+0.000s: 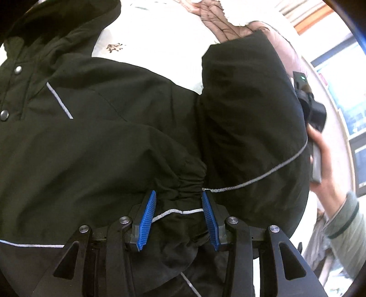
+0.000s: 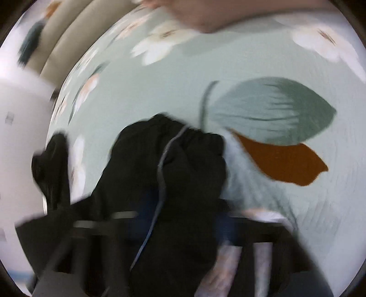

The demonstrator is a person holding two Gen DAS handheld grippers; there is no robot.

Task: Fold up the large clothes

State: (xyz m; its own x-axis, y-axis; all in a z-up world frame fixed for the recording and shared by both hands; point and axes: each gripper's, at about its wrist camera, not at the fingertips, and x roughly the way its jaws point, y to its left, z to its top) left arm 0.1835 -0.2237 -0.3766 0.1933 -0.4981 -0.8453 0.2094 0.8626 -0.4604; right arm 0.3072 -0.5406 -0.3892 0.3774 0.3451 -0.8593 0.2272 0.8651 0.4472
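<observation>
A large black jacket [image 1: 103, 146] with thin white piping and snap buttons lies spread on a bed. My left gripper [image 1: 179, 212] hovers over a gathered elastic cuff [image 1: 187, 182]; its blue pads [image 1: 146, 219] stand wide apart around black fabric, not pinching it. In the left wrist view the other sleeve [image 1: 249, 128] is lifted at the right by my right gripper [image 1: 313, 114], held in a hand. In the blurred right wrist view my right gripper [image 2: 180, 226] is covered by that black sleeve [image 2: 169, 182], its cuff [image 2: 194, 134] pointing away; the fingers are hidden.
The bed has a pale green sheet [image 2: 160, 91] printed with white flowers, a green leaf and a brown leaf [image 2: 286, 162]. A pink quilted jacket [image 1: 219, 20] lies at the far side of the bed. A beige headboard [image 2: 61, 45] and a window [image 1: 338, 91] border the area.
</observation>
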